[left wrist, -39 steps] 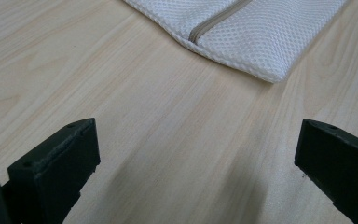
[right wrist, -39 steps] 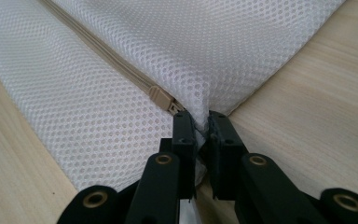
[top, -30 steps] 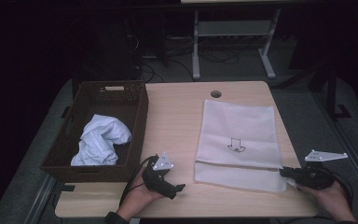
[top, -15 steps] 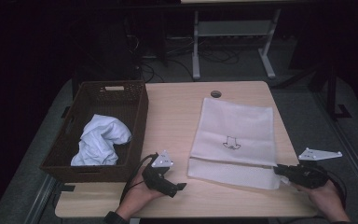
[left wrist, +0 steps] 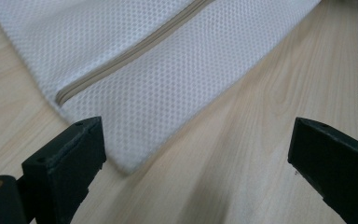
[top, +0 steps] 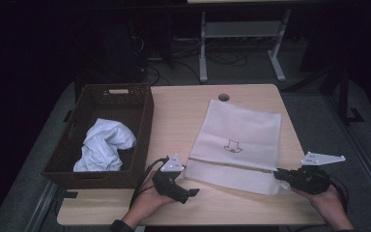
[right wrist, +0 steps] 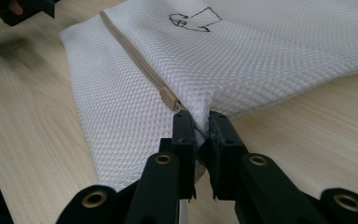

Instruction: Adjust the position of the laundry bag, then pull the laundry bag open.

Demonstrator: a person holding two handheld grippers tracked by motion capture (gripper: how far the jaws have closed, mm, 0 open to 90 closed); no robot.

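Light wood table [top: 183, 121] on grey floor [top: 319, 116]; white-legged desk frame [top: 241, 43] behind; room dark.

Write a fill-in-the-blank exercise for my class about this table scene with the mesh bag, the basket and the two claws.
1. The right claw is shut on the white mesh bag close to the end of its ____.
2. The left claw has its jaws ____, with nothing between them.
3. The crumpled white cloth lies inside the brown ____.
4. The bag lies on the wooden ____.

Missing words: zipper; open; basket; table
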